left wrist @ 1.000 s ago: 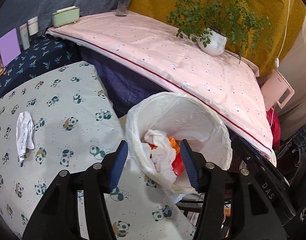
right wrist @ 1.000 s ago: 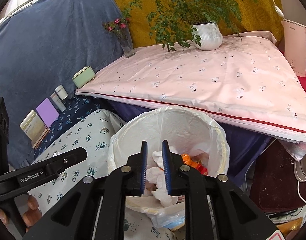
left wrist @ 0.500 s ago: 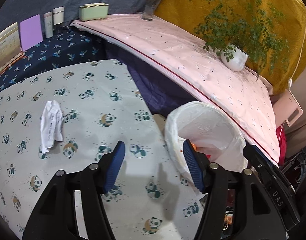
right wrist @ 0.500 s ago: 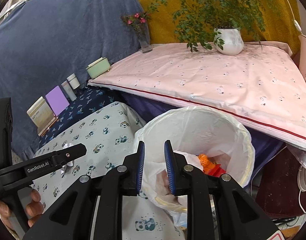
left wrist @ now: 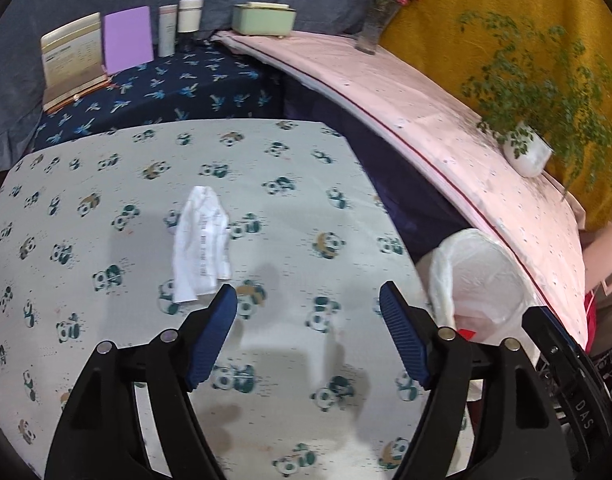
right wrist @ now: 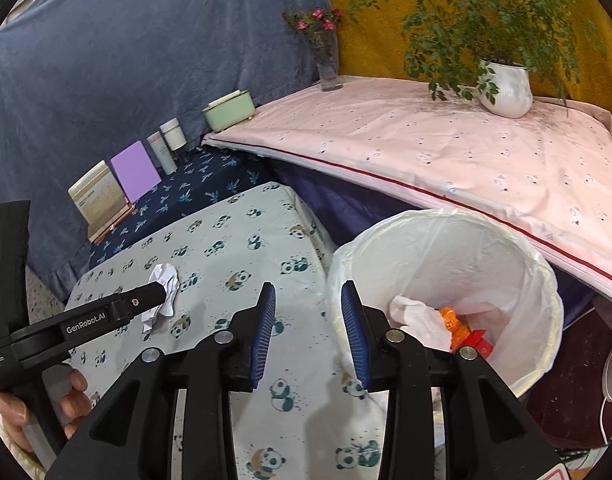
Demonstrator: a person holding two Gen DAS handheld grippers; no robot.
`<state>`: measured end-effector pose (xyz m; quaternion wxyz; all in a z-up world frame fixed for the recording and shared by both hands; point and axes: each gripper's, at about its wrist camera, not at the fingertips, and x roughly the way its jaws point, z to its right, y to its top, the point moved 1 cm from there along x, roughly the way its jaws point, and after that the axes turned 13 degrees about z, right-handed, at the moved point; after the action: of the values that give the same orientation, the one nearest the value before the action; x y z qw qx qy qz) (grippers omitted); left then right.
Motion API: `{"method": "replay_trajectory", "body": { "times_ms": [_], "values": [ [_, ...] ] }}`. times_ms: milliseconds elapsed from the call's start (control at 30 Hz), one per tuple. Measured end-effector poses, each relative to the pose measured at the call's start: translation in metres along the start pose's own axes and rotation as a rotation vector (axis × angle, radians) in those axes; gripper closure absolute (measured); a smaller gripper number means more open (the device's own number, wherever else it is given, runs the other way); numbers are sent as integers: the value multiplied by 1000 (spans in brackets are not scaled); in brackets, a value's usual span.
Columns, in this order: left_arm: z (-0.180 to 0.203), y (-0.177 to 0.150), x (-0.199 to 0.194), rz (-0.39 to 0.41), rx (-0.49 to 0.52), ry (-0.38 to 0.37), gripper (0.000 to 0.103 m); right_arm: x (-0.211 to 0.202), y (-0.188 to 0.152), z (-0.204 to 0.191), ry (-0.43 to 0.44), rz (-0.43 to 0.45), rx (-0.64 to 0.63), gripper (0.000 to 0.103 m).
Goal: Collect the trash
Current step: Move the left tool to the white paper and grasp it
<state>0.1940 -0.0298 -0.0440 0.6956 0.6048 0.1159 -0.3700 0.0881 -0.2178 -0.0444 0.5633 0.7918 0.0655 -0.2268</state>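
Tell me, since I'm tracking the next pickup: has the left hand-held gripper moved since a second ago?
Yes. The left hand-held gripper has swung off the lined bin and over the panda cloth, toward the crumpled paper, jaws opening and empty.

A pale grey cloth printed with dark green and tan pandas covers the table. The crumpled paper scrap on it is white with faint grey print. The white plastic-lined bin holds white tissue and orange and red scraps. Behind lie a navy cloth with blue sprigs and a pink sheet edged in red.
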Motion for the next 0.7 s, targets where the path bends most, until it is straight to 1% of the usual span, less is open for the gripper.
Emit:
{"method": "replay_trajectory", "body": {
  "times_ms": [67, 133, 200, 367, 700],
  "values": [
    [-14, 1, 3, 1, -14, 24, 33, 4, -2, -8, 8, -9, -7, 67],
    [-26, 1, 6, 0, -23, 43, 32, 10, -5, -18, 16, -19, -19, 63],
    [-36, 2, 10, -4, -31, 61, 28, 15, -9, -27, 26, -32, -31, 63],
    [-62, -1, 24, -28, -58, 95, 28, 31, -18, -47, 50, -69, -60, 63],
    [-86, -7, 53, -77, -69, 125, 28, 62, -32, -75, 80, -128, -90, 63]
  ]
}}
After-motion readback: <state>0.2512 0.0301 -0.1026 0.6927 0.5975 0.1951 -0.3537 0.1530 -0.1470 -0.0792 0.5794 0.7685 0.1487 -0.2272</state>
